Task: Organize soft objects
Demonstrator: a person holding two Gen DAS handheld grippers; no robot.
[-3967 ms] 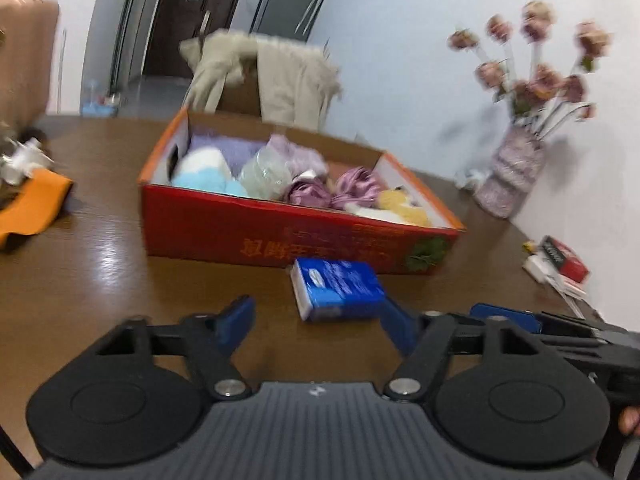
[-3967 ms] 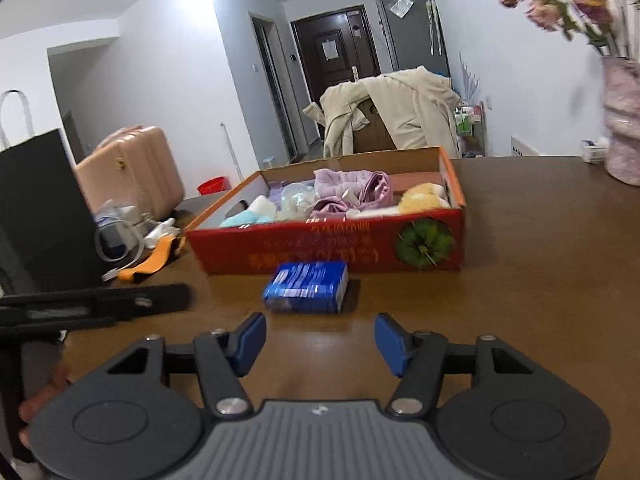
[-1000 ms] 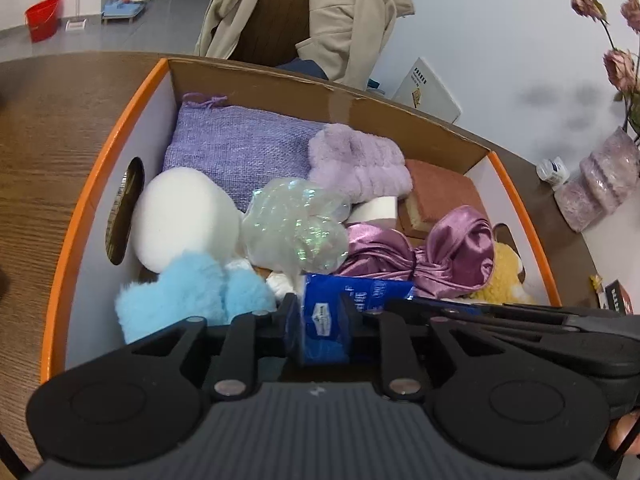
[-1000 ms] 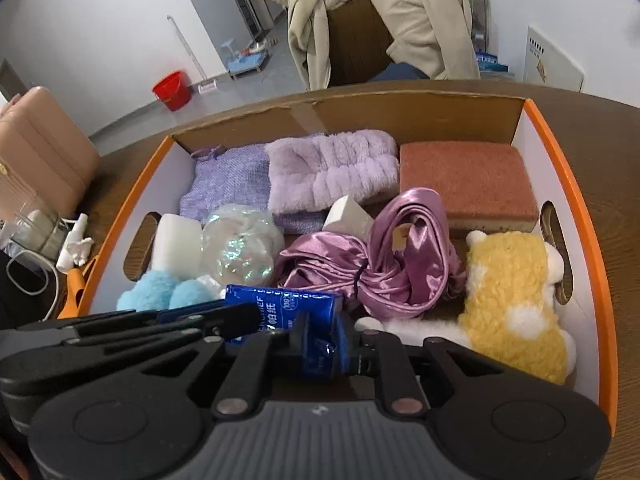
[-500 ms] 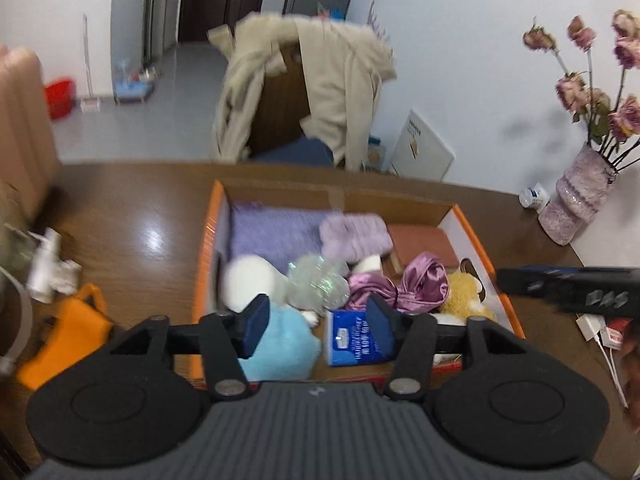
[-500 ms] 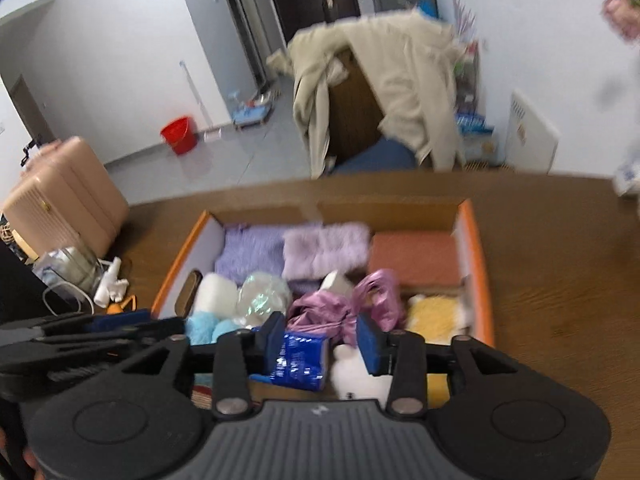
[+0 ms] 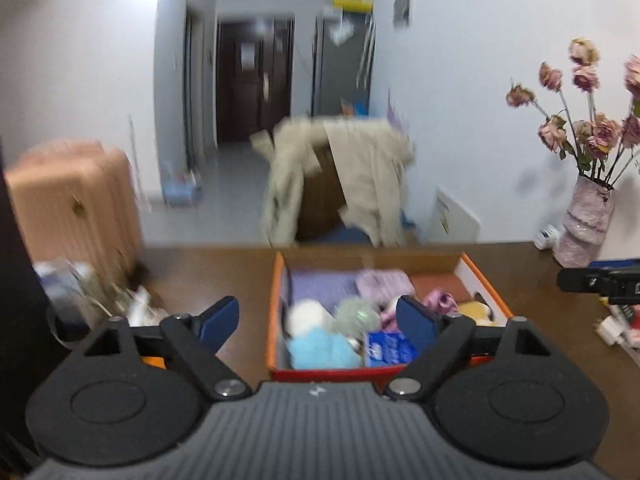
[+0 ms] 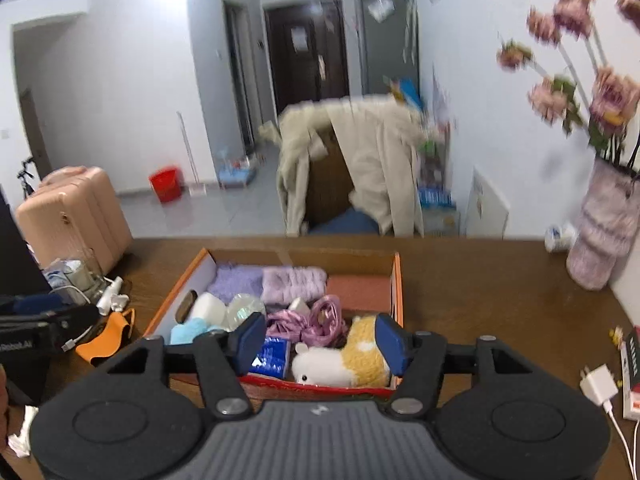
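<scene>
Released since a second ago, blue tissue pack (image 8: 272,357) lies in crowded box (image 8: 397,280).

Inside the orange-rimmed red box (image 8: 397,280), a blue tissue pack (image 8: 273,356) with white print lies at its near wall beside a yellow-and-white plush (image 8: 344,362), shiny purple satin (image 8: 316,326) and a sky-blue fluffy ball (image 7: 322,350).

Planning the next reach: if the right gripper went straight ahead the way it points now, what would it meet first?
Probably the yellow-and-white plush at the near end of the box, framed by the open right gripper; depth is unclear.
</scene>
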